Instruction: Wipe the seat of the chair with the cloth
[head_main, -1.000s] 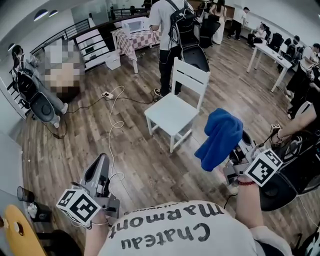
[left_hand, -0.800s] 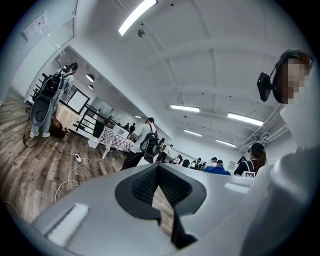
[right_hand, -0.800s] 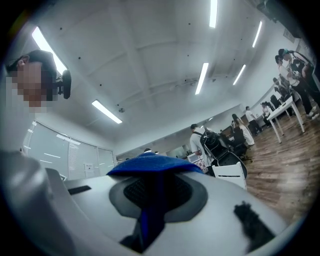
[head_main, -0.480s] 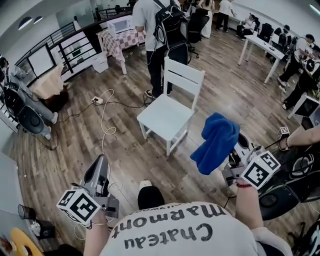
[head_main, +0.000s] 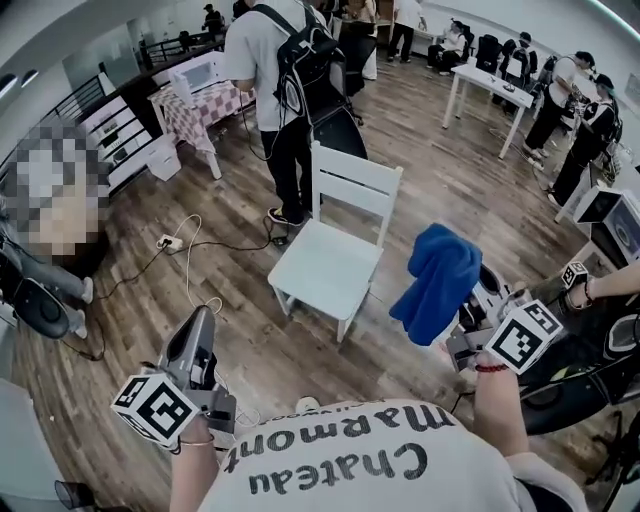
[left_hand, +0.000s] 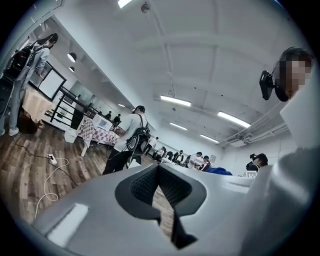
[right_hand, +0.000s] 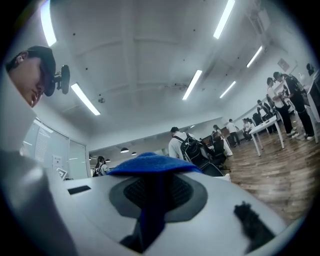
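The cloth (head_main: 437, 283) is not on the chair (head_main: 330, 265) yet. It hangs in the air to the right of the seat, well above the floor (head_main: 420, 180), held by the right tool (right_hand: 152, 192). That tool's jaws are pinched on a fold of the blue fabric, which bunches over the tips and droops in a loose tail below. The left tool (head_main: 203, 318) is low on the other side, near the person's body. Its jaws are pressed together with nothing between them.

The white chair stands on the wood floor ahead, seat bare and facing the person. Someone with a backpack (head_main: 285, 80) stands just behind its backrest, and a cable (head_main: 195, 250) trails on the floor to the left.

The cloth looks soft, light and floppy, probably terry or microfibre. It will likely drape and fold under itself rather than lie flat, so a pinch near one edge may only drag a narrow strip across the seat. A grip nearer the middle of the bunch, pressed down so the fabric spreads under the jaws, would likely wipe more. The painted seat looks smooth and hard, so the cloth should slide easily. The chair seems light and might shift if pushed sideways.
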